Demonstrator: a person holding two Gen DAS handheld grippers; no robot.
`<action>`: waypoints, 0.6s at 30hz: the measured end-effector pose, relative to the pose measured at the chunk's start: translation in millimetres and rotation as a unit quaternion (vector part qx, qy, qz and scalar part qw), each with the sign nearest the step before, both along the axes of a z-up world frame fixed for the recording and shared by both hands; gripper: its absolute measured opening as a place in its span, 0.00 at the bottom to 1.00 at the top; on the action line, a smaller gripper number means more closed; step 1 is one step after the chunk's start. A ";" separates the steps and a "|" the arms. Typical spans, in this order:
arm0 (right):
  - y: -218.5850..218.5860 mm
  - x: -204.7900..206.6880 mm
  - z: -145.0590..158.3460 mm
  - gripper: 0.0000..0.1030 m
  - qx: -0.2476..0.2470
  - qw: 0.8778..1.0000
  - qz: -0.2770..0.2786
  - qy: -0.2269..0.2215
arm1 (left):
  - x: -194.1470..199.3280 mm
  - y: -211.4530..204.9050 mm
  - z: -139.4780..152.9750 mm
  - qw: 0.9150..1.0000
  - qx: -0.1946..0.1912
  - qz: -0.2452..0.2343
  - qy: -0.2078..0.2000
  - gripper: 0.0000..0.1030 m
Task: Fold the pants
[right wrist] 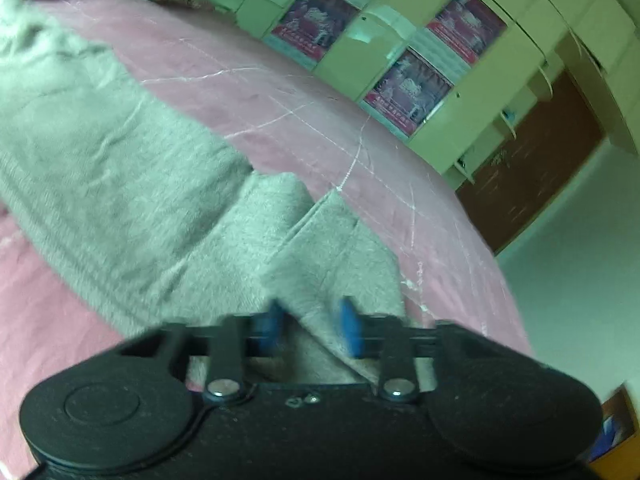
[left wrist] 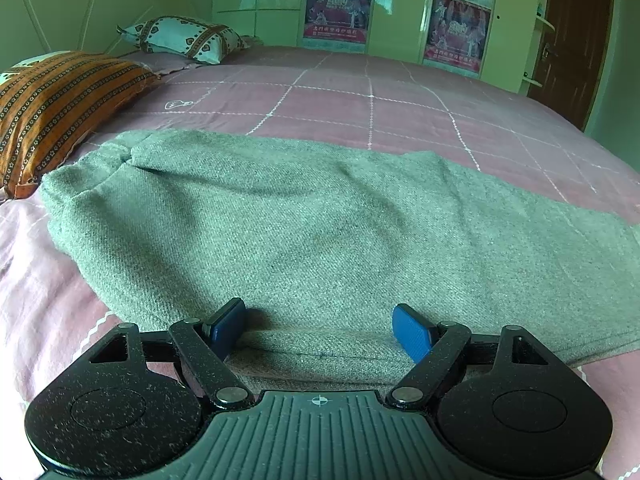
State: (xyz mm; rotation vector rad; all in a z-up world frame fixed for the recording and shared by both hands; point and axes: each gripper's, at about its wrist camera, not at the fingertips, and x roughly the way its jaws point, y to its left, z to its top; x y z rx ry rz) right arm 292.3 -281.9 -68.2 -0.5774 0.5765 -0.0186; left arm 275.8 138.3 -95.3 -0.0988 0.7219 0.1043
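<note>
Grey-green knit pants (left wrist: 320, 224) lie flat across a pink checked bedsheet (left wrist: 360, 100). My left gripper (left wrist: 320, 330) is open, its blue pads (left wrist: 412, 338) resting on the near edge of the pants, at a folded hem. In the right wrist view the same pants (right wrist: 120, 168) stretch away to the upper left. My right gripper (right wrist: 310, 326) is closed on the leg end (right wrist: 332, 240), which is lifted and creased. This view is motion-blurred.
An orange striped pillow (left wrist: 60, 112) lies at the left, touching the pants' waist end. A patterned pillow (left wrist: 184, 38) lies behind it. Green wardrobes with posters (left wrist: 340, 4) and a brown door (left wrist: 568, 48) stand beyond the bed. The bed edge (right wrist: 480, 264) drops off at right.
</note>
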 end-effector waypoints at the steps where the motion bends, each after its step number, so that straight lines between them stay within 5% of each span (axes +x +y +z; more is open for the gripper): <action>1: -8.0 -1.7 10.5 0.00 0.037 0.999 -0.018 -0.017 | -0.1 0.0 0.0 1.000 0.000 0.000 0.000 0.78; 3: -30.6 -13.0 38.4 0.00 0.128 0.987 -0.058 -0.078 | -0.1 -0.4 -0.2 1.000 0.003 0.000 0.000 0.78; 5: -70.4 -27.6 67.9 0.00 0.255 0.952 -0.109 -0.132 | -0.1 -0.9 -0.6 1.000 0.004 0.001 -0.002 0.78; 8: -145.7 -44.0 70.9 0.00 0.422 0.863 -0.219 -0.168 | -0.5 -1.3 -0.8 1.000 0.005 0.001 -0.002 0.79; 10: -192.2 -43.8 43.5 0.00 0.497 0.805 -0.291 -0.139 | 0.4 -0.7 -0.2 1.000 0.004 -0.001 0.001 0.79; 11: -209.1 -42.2 26.5 0.00 0.516 0.786 -0.320 -0.117 | 1.3 -0.3 0.1 1.000 0.005 -0.003 0.003 0.79; 13: -224.0 -39.2 3.4 0.00 0.539 0.768 -0.336 -0.083 | 2.6 1.2 1.1 1.000 0.004 -0.009 0.008 0.79; 18: -222.8 -46.9 16.9 0.00 0.549 0.769 -0.309 -0.111 | 5.7 3.7 2.0 1.000 0.001 -0.015 0.016 0.79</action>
